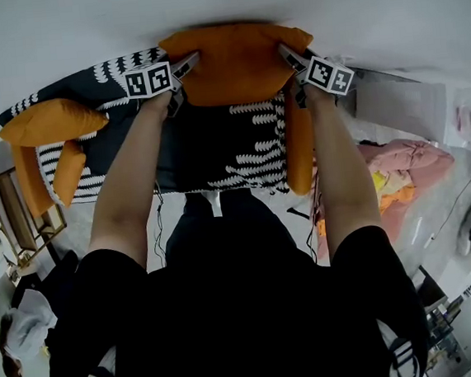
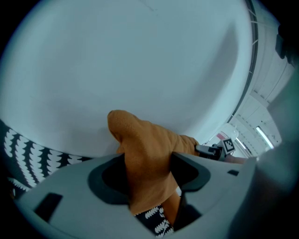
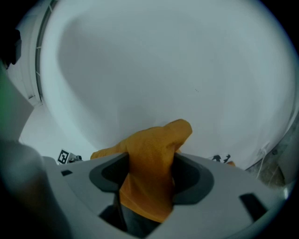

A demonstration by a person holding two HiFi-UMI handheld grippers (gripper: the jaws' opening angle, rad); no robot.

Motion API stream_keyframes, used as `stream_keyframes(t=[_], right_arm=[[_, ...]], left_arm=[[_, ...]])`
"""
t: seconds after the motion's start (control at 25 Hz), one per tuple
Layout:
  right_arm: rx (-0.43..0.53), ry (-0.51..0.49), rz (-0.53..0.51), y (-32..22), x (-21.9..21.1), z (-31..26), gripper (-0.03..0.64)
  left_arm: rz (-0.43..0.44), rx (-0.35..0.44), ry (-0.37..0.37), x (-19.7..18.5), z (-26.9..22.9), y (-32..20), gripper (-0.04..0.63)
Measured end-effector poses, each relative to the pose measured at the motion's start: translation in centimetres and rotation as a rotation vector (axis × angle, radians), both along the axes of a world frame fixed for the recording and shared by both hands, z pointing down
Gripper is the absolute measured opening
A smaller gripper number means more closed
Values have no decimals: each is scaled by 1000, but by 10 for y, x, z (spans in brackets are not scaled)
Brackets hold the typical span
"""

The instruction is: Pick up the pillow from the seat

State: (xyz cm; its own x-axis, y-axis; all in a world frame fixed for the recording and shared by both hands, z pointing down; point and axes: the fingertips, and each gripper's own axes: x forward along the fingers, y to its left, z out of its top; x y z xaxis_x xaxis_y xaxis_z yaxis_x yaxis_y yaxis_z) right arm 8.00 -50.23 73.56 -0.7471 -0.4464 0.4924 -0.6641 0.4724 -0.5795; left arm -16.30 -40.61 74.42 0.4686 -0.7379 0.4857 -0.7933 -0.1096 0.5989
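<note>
The left hand-held gripper [image 1: 192,61] and right hand-held gripper [image 1: 285,53] clamped the pillow [image 1: 240,63] by its corners. An orange cushion [image 1: 51,121] lay left of the pillow.

Both bare forearms reach straight forward, roughly parallel, out of short black sleeves [image 1: 103,279]. The left forearm [image 1: 127,181] ends in the grey two-jaw left gripper [image 1: 184,65]; the right forearm [image 1: 343,165] carries the matching right gripper [image 1: 289,56]. The two grippers are about level with each other and well apart, their jaws angled inward toward one another. Each pair of jaws is pinched on a bunched corner of the plump orange fabric pillow [image 1: 240,63]. The left gripper takes its left corner and the right gripper its right, with dark pads [image 2: 108,178] pressing the cloth from both sides.
</note>
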Motion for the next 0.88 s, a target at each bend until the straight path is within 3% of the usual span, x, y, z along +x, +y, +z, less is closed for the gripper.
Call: stream_keyframes(t=[0.88], right_arm=[[125,-16,25,46,4,-99,252]], left_arm=[[71,112,-33,0,-95,35,253]])
